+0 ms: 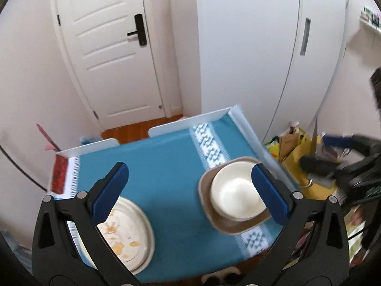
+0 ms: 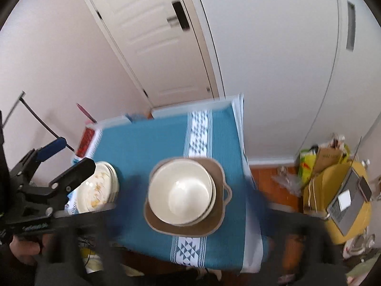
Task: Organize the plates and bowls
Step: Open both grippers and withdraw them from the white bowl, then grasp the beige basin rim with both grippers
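On blue cloth: stacked bowls | dirty plates beside | left tool, right tool wide, empty

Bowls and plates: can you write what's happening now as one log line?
left gripper: jaws open, empty | right gripper: open, blurred | cream bowls: stacked on brown square plate | dirty round plates: stacked apart

A white panelled door with a black lever handle stands in a pale pink wall. Beside it rises a tall white cabinet with a recessed grey handle slot. Orange-brown wooden floor shows below the door. A teal woven tablecloth with white patterned bands covers a small table. Yellow bags and clutter sit at the right.
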`<state>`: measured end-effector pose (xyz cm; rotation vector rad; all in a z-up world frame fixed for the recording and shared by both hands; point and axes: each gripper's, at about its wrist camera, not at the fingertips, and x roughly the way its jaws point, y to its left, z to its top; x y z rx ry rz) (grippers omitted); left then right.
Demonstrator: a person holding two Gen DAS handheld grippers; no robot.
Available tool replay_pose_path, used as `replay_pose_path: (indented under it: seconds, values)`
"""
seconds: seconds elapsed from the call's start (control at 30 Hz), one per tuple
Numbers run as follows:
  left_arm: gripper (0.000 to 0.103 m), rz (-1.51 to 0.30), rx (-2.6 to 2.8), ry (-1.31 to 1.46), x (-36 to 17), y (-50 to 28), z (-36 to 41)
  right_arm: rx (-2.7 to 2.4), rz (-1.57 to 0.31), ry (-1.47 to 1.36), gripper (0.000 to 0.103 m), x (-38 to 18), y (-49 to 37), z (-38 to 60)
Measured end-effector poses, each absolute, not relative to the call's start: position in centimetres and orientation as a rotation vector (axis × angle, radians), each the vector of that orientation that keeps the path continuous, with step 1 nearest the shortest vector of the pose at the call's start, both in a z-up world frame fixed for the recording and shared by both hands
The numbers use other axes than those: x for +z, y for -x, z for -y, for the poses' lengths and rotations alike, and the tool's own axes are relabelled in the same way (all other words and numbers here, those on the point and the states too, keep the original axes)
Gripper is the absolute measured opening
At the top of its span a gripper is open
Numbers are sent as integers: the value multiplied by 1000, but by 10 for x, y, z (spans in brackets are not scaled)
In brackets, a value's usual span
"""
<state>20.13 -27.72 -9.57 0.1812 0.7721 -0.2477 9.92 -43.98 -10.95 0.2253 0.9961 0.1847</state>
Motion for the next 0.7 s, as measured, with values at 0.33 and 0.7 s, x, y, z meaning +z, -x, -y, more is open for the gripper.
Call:
replay_pose_path:
  seconds: [0.33, 0.7]
  values:
    - [103, -972, -223, -219, -148, -191, 258, 74, -1135, -84, 103, -138, -74, 453]
    - [102, -1120, -295, -173, -228, -209, 274, 52, -1296, 17, 95, -208, -92, 453]
